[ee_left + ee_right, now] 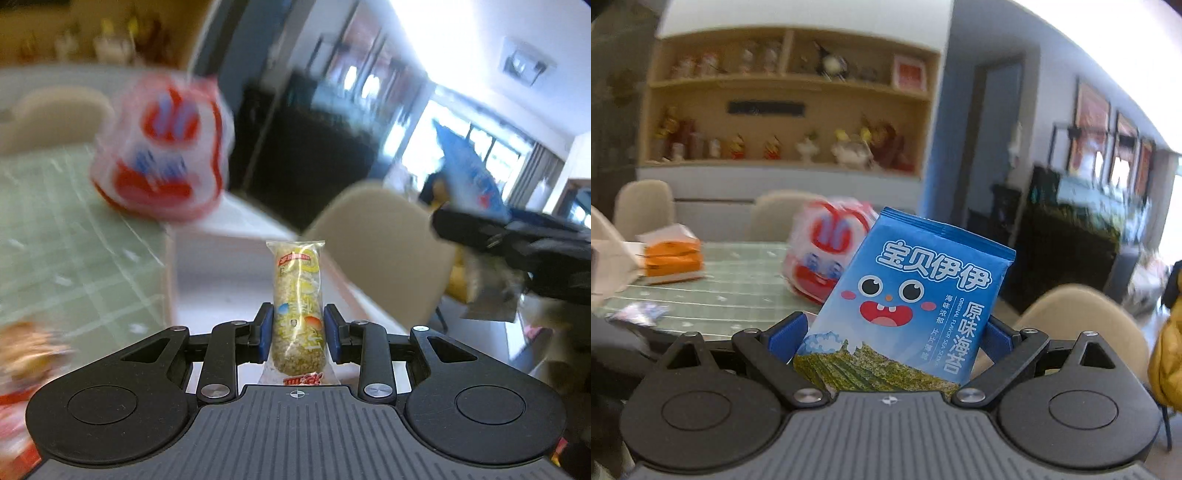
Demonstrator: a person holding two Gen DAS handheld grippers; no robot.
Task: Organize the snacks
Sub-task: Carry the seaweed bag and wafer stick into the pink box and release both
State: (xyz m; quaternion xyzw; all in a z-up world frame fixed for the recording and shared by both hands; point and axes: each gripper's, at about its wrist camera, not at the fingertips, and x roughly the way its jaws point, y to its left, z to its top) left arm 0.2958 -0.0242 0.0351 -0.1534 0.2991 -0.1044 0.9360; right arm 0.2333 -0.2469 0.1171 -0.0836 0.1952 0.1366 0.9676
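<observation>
Tabletop point(738, 280) with green grid cover carried a red-and-white snack bag point(827, 251); orange packets point(672, 258) lay well left of it. Nearer than the bag, right gripper point(897, 332) fingers clenched a blue seaweed packet point(905, 310), left gripper point(298, 332) fingers a rice roll point(298, 306).

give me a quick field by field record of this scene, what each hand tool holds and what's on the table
left gripper: jaws shut on a rice snack roll in clear wrap, held upright
right gripper: jaws shut on a blue seaweed packet, tilted slightly
table: green grid cloth
on table: red and white snack bag, orange packs, small wrapper
around table: beige chairs
background: wooden shelf with figurines
sharpness: red and white bag blurred in both views
</observation>
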